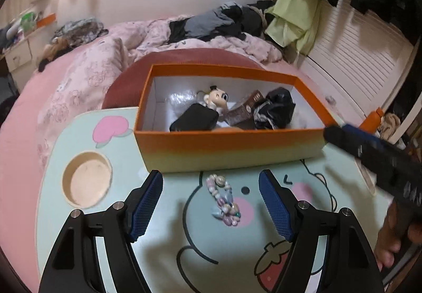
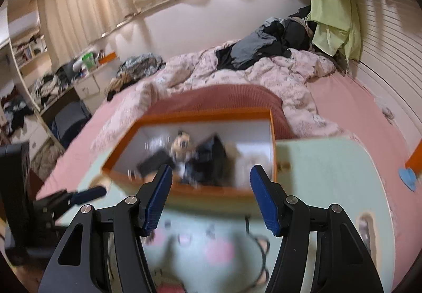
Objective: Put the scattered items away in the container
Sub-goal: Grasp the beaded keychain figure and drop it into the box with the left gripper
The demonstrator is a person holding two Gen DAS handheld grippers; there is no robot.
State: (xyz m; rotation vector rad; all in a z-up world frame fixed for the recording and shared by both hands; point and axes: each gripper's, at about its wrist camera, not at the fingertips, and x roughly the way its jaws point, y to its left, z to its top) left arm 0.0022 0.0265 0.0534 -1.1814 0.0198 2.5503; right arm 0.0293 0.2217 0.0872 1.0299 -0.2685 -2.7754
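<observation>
A pink-sheeted bed [image 1: 23,113] carried a mint-green cartoon-printed table [image 1: 168,237], on whose far half sat the orange box [image 1: 226,145] serving as the container, already holding a black case [image 1: 195,120], a black bundle [image 1: 277,108], a brown packet [image 1: 244,108] and a small cartoon figurine [image 1: 217,99]. The left gripper [image 1: 211,203] hung just above the table with its blue-padded fingers [image 1: 143,206] spread wide and nothing held, straddling a pastel bead bracelet [image 1: 224,199] that lay on the table near the box's front wall, seemingly the last loose item there. The right gripper [image 2: 209,198] was likewise wide open and empty, aimed at the box through a motion-blurred view. The step in hand looked like the bracelet pickup; the next move would call for lowering the left fingers around the beads, closing gently on the loose strand, then lifting it over the near wall into the box. Pale print on the brown packet was too small to read, and no other brand or label was legible.
</observation>
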